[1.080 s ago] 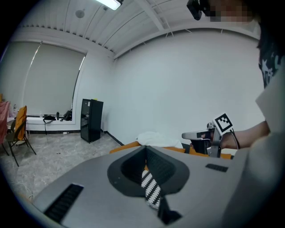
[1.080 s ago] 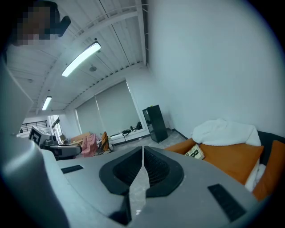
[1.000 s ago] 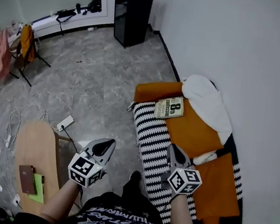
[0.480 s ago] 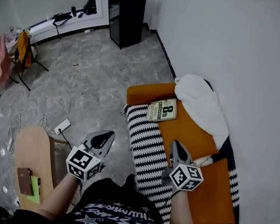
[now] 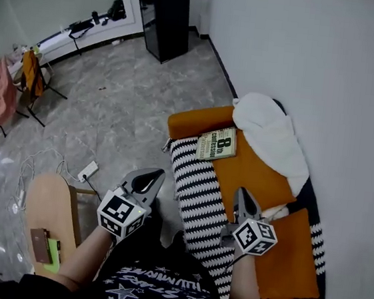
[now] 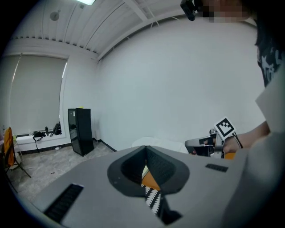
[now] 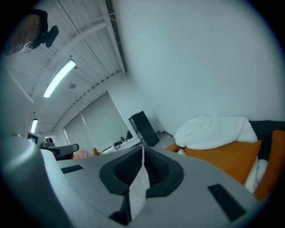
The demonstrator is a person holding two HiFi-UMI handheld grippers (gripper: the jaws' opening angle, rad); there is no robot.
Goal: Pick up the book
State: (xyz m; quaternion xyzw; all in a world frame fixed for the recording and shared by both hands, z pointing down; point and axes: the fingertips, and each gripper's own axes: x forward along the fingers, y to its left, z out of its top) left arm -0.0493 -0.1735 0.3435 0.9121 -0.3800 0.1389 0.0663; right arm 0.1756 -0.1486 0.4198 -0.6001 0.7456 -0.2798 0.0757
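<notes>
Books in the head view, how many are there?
3: the printed book on the orange cushion by the white blanket, a brown book and a green book beside it on the wooden table. Others may be hidden.

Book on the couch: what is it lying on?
The book lies on the orange cover, next to a striped throw. Whatever is directly beneath it is hidden.

Book: cover carries a large "8th" above "confession"; the smaller lines are unreadable.
Black shirt: white lettering, seen upside down, "THE STARS" and "ILLUMIN…", partly cut off.
Left gripper, right gripper: cubes carry black-and-white square markers.
</notes>
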